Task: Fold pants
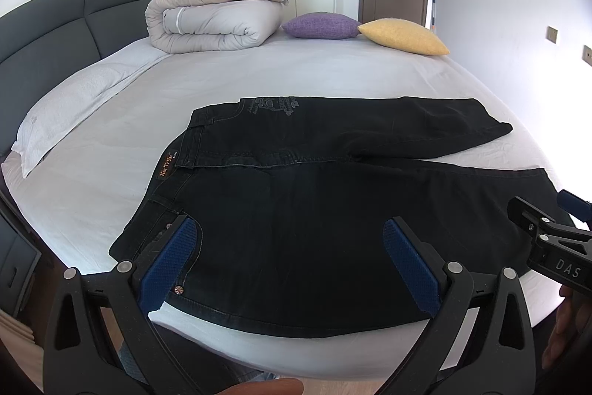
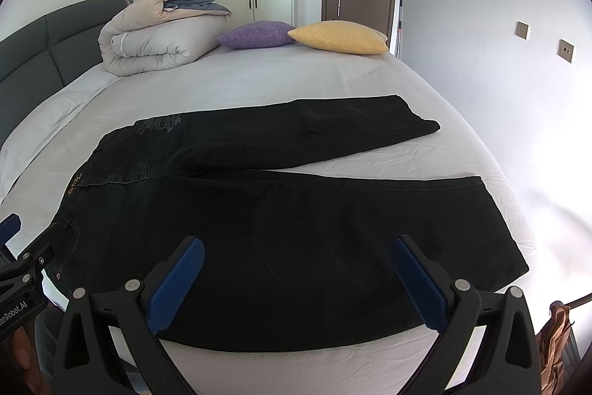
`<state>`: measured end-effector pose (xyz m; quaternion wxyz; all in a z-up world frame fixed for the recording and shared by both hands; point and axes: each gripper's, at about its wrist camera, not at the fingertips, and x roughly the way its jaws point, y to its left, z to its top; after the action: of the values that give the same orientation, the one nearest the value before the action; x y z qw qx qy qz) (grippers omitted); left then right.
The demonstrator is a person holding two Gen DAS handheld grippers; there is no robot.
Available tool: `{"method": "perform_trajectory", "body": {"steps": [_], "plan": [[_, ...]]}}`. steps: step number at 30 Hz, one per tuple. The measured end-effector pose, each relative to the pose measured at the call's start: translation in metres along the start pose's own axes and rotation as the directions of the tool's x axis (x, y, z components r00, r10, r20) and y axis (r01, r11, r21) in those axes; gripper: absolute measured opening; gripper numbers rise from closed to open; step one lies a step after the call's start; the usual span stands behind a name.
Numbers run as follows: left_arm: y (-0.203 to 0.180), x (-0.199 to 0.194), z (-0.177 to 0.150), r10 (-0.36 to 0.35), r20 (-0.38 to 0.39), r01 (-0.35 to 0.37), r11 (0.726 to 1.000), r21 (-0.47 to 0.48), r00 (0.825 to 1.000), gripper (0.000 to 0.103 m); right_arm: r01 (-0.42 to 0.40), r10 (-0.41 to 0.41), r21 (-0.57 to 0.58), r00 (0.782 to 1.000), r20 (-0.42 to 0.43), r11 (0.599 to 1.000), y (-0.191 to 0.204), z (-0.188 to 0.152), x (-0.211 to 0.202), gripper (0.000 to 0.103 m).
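Both grippers, left gripper (image 1: pixel 290 256) and right gripper (image 2: pixel 298 274), hang wide open, holding nothing; take the pants (image 1: pixel 333 210) by the near edge (waist and hem together) and lift evenly.

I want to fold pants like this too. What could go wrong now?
The near leg of the pants lies at the edge of the bed, so a loose pull might drag it off. The legs are spread apart, so folding one over could leave them crooked. Both the left gripper and right gripper are open and could grab only the top layer.
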<state>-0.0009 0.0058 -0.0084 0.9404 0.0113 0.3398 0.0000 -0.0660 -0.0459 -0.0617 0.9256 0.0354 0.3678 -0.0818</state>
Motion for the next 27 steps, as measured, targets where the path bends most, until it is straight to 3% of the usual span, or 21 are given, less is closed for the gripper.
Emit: {"method": "perform_trajectory", "body": {"steps": [27], "plan": [[0.0025, 0.0027, -0.0037, -0.003, -0.007, 0.003, 1.0, 0.003, 1.0, 0.103, -0.003, 0.003, -0.003, 1.0, -0.005, 1.0, 0.0038, -0.0072, 0.0012, 0.103]]}}
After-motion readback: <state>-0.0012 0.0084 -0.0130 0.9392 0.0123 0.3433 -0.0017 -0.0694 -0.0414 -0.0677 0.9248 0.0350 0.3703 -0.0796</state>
